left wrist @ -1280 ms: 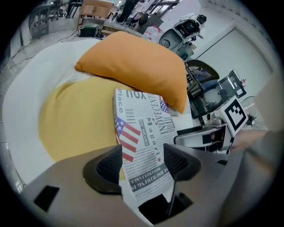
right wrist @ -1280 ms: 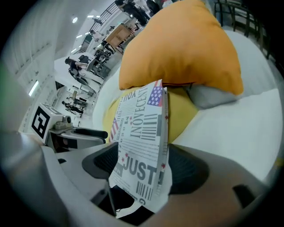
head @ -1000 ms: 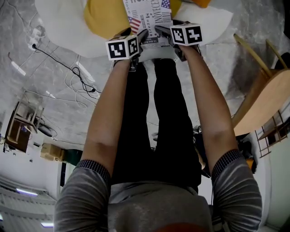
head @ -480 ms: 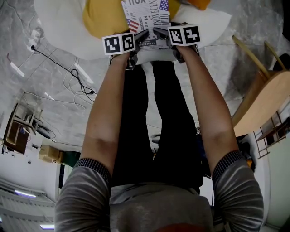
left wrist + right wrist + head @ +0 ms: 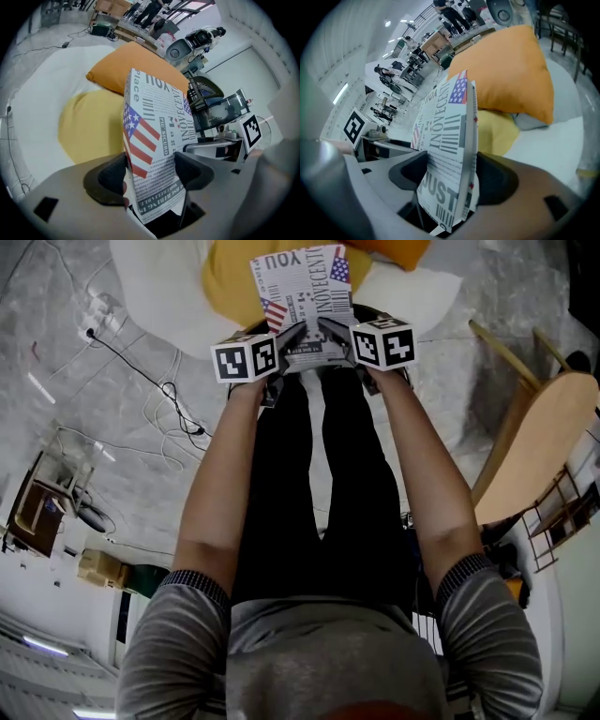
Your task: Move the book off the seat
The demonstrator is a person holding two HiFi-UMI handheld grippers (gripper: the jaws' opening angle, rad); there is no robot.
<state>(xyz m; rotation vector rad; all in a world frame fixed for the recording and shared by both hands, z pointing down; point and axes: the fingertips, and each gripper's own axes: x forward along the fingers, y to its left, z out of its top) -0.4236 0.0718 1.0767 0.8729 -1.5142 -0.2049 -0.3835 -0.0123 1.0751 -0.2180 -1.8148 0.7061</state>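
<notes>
The book, its cover printed like a newspaper with a US flag, stands tilted up on its lower edge over the white seat. Behind it lie a yellow cushion and an orange cushion. My left gripper is shut on the book's lower left part, and in the left gripper view the pads press both faces of the book. My right gripper grips the lower right part. Its jaws are closing with the book between them, both pads touching.
A wooden chair stands at the right. Cables and a power strip lie on the grey floor at the left. The person's legs are right below the grippers. Shelving sits at the far left.
Both grippers have raised the book's far end, so more of its cover shows above the seat. The marker cubes have shifted slightly.
</notes>
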